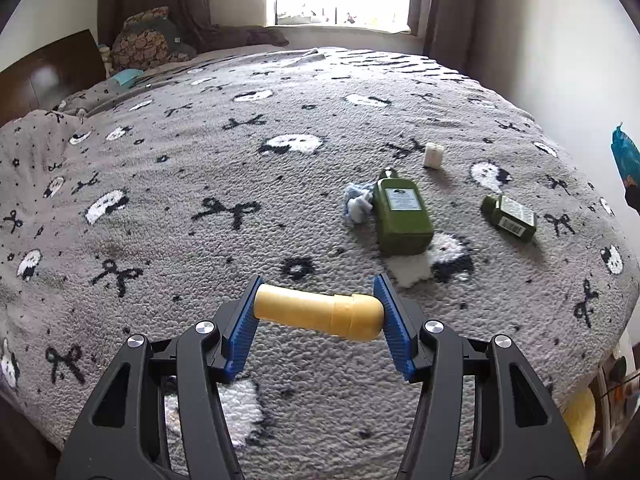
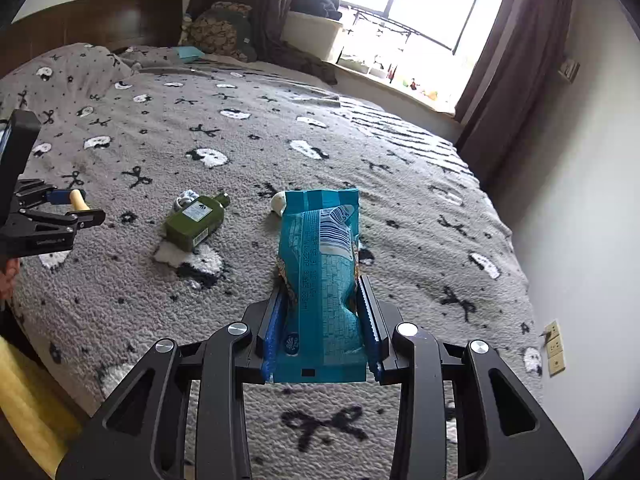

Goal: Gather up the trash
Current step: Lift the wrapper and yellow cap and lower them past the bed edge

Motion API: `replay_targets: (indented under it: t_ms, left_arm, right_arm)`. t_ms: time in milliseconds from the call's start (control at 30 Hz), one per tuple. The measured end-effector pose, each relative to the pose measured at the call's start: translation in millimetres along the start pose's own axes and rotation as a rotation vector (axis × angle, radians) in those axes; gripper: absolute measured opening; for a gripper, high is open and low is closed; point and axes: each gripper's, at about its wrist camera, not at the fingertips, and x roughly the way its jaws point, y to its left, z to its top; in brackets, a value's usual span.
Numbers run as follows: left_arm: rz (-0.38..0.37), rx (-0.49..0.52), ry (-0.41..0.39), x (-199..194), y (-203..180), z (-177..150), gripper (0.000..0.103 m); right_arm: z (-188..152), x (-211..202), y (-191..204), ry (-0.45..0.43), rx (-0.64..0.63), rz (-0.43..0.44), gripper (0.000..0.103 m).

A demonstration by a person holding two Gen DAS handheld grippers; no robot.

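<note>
My left claw [image 1: 318,312] is clamped end to end on a yellow tube [image 1: 318,314], one blue pad on its flat base and the other on its rounded cap, holding it clear above the bed [image 1: 200,184]. That grip worries me: the cap is domed and smooth, so the tube can pivot or squirt out sideways if I tilt or swing the hand, and it would drop onto the soft blanket or roll off the near edge

My right claw [image 2: 322,320] is pinched tight on the lower part of a teal snack wrapper [image 2: 320,272], which stands up floppy in front of it. The film is thin and slick, so it may slide through the pads, and if anything is left inside it could spill out of the open top when I turn it

Trash is left on the bed: a large green bottle [image 1: 402,216] with a crumpled blue-and-white scrap [image 1: 357,204] touching it, a smaller green bottle [image 1: 510,216] near it, and a small white lump [image 1: 433,155] further back. Both claws are full, so I judge I must unload first; reaching for more now would cost me what I hold
</note>
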Motion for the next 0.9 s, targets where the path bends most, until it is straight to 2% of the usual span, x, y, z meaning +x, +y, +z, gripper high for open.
replay_targets:
  t_ms: [167,333,600,900]
  left_arm:
    - [-0.040,0.042,-0.054,-41.3,-23.3,-1.5,0.053]
    - [-0.073,0.094,-0.101,-83.0,-45.7,-23.9,0.053]
    - [-0.115,0.127,-0.098,-115.9,-66.9,-84.6,0.053]
    - [-0.163,0.098,-0.072,-122.6,-85.7,-138.9,0.054]
  right_arm:
    - [4.8,-44.5,-7.8,-0.052,-0.013,0.000,0.035]
    - [-16.3,-88.2,8.8,-0.109,-0.042,0.036,0.035]
    - [-77.1,-103.5,35.7,-0.109,-0.001,0.107,0.035]
    - [-131.4,-106.7,49.8,-0.082,0.091,0.148,0.035]
